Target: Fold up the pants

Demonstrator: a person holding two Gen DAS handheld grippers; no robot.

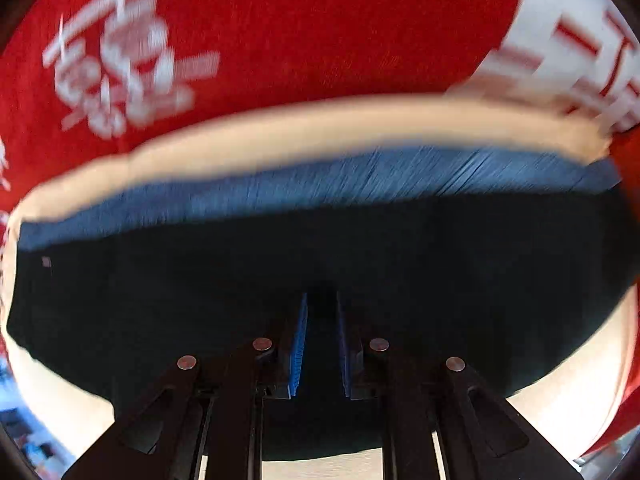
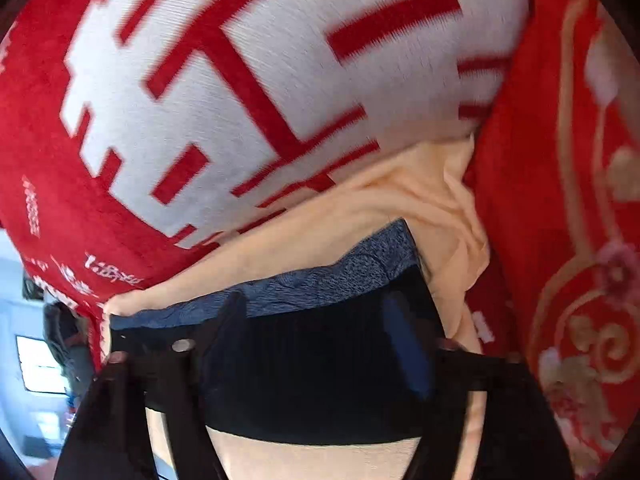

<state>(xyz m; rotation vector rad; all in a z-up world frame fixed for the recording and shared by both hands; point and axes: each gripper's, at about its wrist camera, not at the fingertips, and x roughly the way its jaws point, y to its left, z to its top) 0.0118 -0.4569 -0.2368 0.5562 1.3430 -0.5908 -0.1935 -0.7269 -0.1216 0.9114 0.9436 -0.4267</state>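
The left gripper [image 1: 321, 344] points straight down over the black pants [image 1: 280, 280], its blue-padded jaws drawn narrow with dark cloth in the slot between them; whether the pads actually pinch it cannot be told. The pants lie on a blue folded cloth [image 1: 320, 184] and a cream cloth [image 1: 280, 128], all on a red blanket [image 1: 300, 32] with white print. The right gripper [image 2: 316, 320] stands wide, tilted down over the same pants [image 2: 312, 380], which spread just below and between its fingers, not pinched. A red and gold cushion [image 2: 568, 200] sits at far right.
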